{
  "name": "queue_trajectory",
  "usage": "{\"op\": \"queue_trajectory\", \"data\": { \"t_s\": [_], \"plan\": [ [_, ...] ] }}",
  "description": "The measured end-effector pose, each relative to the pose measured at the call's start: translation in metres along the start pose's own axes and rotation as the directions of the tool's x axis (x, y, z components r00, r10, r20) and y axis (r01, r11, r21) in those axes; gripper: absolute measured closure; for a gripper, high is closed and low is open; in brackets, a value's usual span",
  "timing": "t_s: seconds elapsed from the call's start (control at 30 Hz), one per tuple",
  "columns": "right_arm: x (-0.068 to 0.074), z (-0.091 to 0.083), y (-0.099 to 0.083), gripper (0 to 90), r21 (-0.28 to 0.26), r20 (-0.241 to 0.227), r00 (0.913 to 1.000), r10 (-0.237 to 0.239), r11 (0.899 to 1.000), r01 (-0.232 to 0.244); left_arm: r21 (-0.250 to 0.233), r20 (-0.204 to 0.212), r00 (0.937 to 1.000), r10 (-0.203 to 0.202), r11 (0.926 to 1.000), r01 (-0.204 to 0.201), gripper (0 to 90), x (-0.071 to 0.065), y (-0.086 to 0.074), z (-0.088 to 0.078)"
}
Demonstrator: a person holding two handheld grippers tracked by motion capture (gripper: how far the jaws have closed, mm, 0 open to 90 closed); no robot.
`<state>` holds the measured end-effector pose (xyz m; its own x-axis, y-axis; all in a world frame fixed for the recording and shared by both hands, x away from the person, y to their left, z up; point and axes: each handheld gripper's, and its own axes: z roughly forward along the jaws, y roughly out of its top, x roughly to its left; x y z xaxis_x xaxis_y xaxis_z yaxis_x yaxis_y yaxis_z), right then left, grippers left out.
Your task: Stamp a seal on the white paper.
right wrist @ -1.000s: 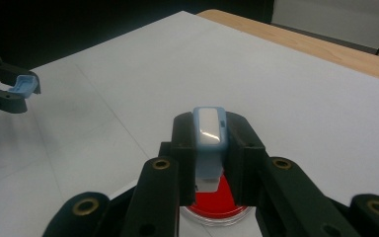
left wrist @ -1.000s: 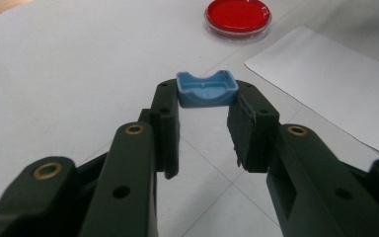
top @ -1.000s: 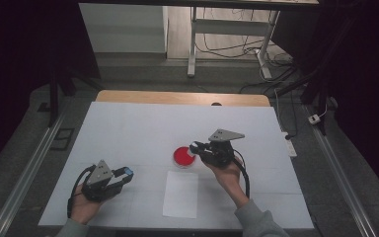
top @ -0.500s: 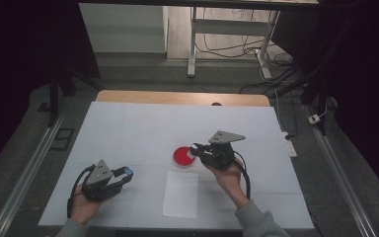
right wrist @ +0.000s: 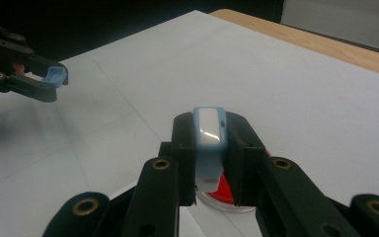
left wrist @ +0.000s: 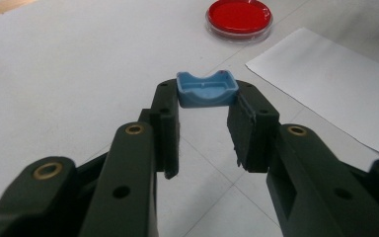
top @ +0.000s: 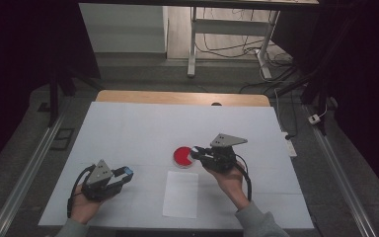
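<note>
Nearest, the left claw (top: 123, 174) sits low over the table (top: 128, 128), held in the person's left hand (top: 84, 205) by the near edge. Its jaws are clamped on a small blue piece (left wrist: 206, 89) pinched right at their tips, its hollow side up (it looks like a shallow tray or cap). Just to the right of this claw, and a little ahead of it, lies a sheet of white paper (top: 181, 193), flat on the table and untouched.

Across the paper, the right hand (top: 229, 180) carries the right claw (top: 196, 153), which points leftward. Its jaws are closed on a light blue block (right wrist: 210, 143) with a white face, standing on edge between them and sticking out above their tips. Directly under and just beyond those tips rests a round dish (top: 183, 156) with a red filling, lying flat on the table past the far end of the paper; whether the block touches it cannot be told. From the right gripper view, the left claw shows well off to the left with its blue piece still plain at the tips. Beyond both claws the white cover runs on to a strip of bare wood (top: 177, 97) at the far edge.
</note>
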<state>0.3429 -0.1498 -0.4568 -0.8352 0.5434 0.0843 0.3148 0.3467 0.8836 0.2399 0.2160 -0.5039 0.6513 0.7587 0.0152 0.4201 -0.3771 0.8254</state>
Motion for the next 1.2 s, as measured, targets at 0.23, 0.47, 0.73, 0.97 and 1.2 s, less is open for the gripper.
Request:
{"op": "queue_trajectory", "data": {
  "t_s": [0.23,0.47,0.73,0.97,1.2],
  "plan": [
    [0.003,-0.007,-0.005,75.8,0.007,-0.004,1.0000,0.000,1.000,0.000,-0.001,-0.001,1.0000,0.002,1.0000,-0.002,65.6,0.000,0.000,0.000],
    [0.005,-0.007,-0.007,75.8,0.008,-0.013,0.9999,-0.004,1.000,0.004,0.000,0.000,1.0000,0.000,1.0000,0.000,65.6,0.000,0.000,0.000],
    [0.009,-0.008,-0.009,75.8,0.018,-0.021,0.9997,-0.012,1.000,0.012,0.001,-0.001,1.0000,0.000,1.0000,0.000,65.5,0.001,0.000,0.000],
    [0.012,-0.010,-0.009,75.7,0.015,-0.031,0.9994,-0.013,1.000,0.014,0.005,-0.004,1.0000,0.001,1.0000,-0.001,65.5,0.001,-0.001,0.000],
    [0.014,-0.011,-0.010,75.8,0.013,-0.038,0.9992,-0.012,1.000,0.012,0.003,-0.002,1.0000,0.000,1.0000,0.000,65.6,0.001,-0.001,0.000]
  ]
}}
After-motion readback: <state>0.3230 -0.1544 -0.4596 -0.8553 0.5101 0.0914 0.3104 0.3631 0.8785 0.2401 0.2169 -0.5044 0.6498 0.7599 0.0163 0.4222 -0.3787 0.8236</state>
